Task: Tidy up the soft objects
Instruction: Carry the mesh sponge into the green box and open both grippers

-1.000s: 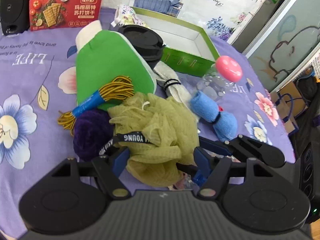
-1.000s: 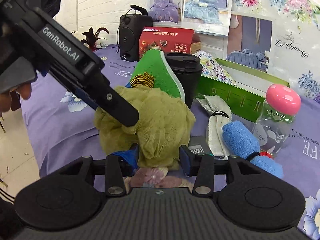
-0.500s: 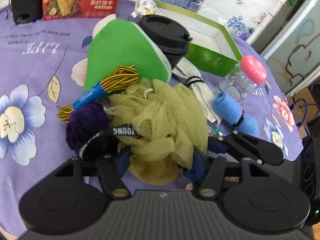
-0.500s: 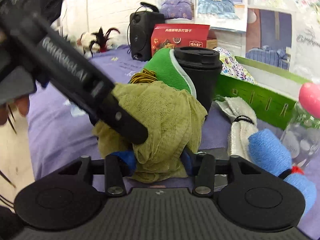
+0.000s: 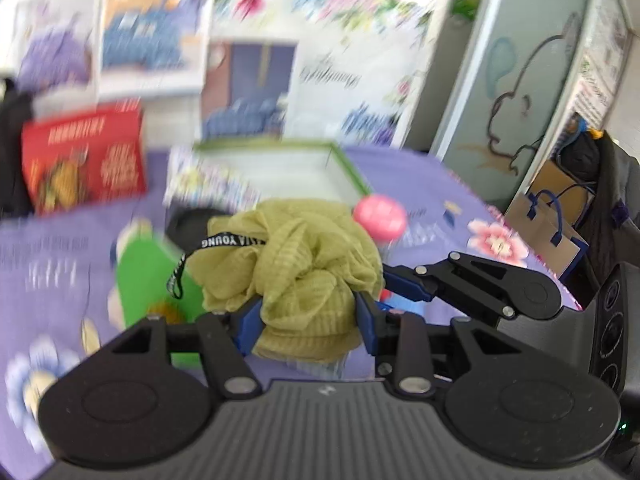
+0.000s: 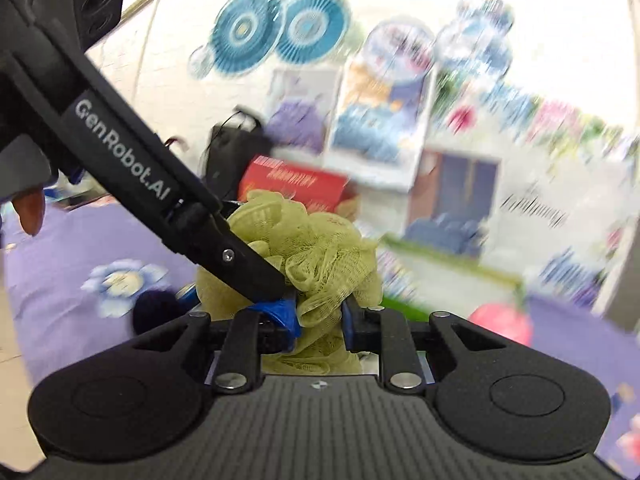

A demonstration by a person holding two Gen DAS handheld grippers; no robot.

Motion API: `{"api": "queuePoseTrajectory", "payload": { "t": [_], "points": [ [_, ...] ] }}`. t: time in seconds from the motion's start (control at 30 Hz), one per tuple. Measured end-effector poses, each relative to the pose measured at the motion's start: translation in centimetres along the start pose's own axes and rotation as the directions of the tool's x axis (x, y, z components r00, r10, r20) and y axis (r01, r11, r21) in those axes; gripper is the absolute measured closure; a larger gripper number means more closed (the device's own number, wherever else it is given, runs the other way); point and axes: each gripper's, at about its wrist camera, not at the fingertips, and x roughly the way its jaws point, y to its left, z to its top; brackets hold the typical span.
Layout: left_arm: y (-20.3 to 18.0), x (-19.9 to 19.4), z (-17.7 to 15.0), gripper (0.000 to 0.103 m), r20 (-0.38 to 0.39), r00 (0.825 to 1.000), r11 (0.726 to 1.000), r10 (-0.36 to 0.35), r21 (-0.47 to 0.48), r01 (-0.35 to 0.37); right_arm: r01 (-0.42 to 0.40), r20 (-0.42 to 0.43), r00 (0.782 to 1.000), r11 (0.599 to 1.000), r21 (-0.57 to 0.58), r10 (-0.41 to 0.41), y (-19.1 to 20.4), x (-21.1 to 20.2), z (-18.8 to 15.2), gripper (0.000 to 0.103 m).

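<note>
left gripper point(image 5: 308, 320) and right gripper point(image 6: 318, 316), both just closed on olive mesh pouf point(image 5: 304, 264)

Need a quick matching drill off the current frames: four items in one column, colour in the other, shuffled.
Items:
1. mesh bath pouf
2. bottle cap
3. cracker box
4. tablecloth

Colours:
A. red
B. purple with flowers
C. olive green
D. pink

Pairs: 1-C, 2-D, 3-A, 4-B
</note>
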Motion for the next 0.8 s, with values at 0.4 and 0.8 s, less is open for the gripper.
{"api": "queuePoseTrajectory", "payload": {
  "t": [0.4, 0.8],
  "points": [
    [1.7, 11.8, 15.9, 0.055, 0.050, 0.995, 0.992, -0.085, 0.101, 0.079, 0.186, -0.043, 0.980, 0.971, -0.147, -0.194, -13.2, 12.2, 6.1, 0.095],
    [5.8, 16.0, 17.7, 0.028, 0.025, 1.000, 1.000, 0.010, 0.005, -0.010, 0.199, -0.146, 0.966, 0.975, -0.104, -0.212, -17.1, 15.5, 3.2, 0.091]
  ]
}}
